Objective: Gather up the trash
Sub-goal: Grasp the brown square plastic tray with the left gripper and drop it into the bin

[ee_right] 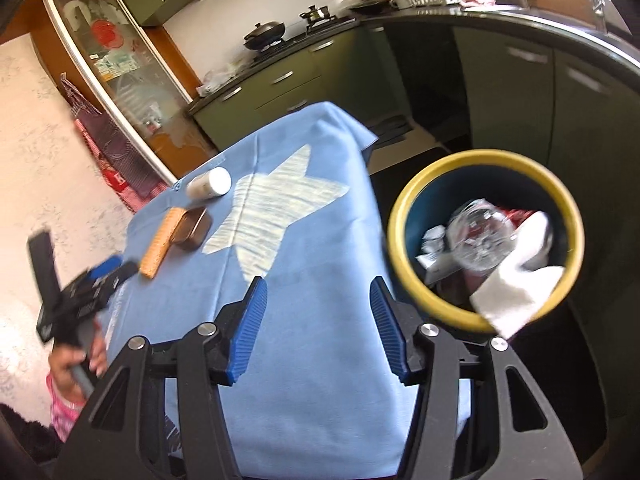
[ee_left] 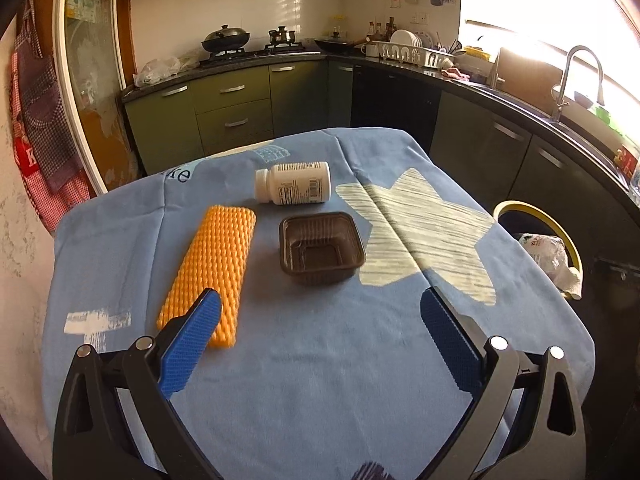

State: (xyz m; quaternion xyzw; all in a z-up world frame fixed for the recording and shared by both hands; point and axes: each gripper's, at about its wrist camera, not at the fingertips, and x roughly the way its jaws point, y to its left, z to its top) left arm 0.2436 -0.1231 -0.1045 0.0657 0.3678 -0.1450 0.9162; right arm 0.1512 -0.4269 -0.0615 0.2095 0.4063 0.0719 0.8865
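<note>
- Both fingers of the left gripper [ee_left: 320,308] are spread wide and hold nothing; its left blue pad [ee_left: 192,348] lies over the near end of the orange foam net [ee_left: 210,272].
- On the right gripper [ee_right: 318,304] the fingers are likewise parted and empty, poised above the near edge of the tabletop [ee_right: 320,280], just beside the trash bin [ee_right: 400,216].
- That orange foam net is a long, flat, ribbed mesh sleeve lying lengthwise on the left part of the blue cloth [ee_left: 320,360].
- Just right of it sits a brown plastic tray [ee_left: 322,248], square, translucent, open side up and empty.
- Beyond the tray a white pill bottle [ee_left: 294,182] lies on its side, white cap to the left, printed label and barcode facing up.
- All three pieces rest apart from one another on the cloth, which bears a pale streaked star [ee_left: 420,236].
- To the right of the tabletop, the round yellow-rimmed bin holds crumpled clear plastic [ee_right: 478,240] and white paper [ee_right: 520,284] that hangs over its rim.
- Green kitchen cabinets [ee_left: 232,108] stand behind.
</note>
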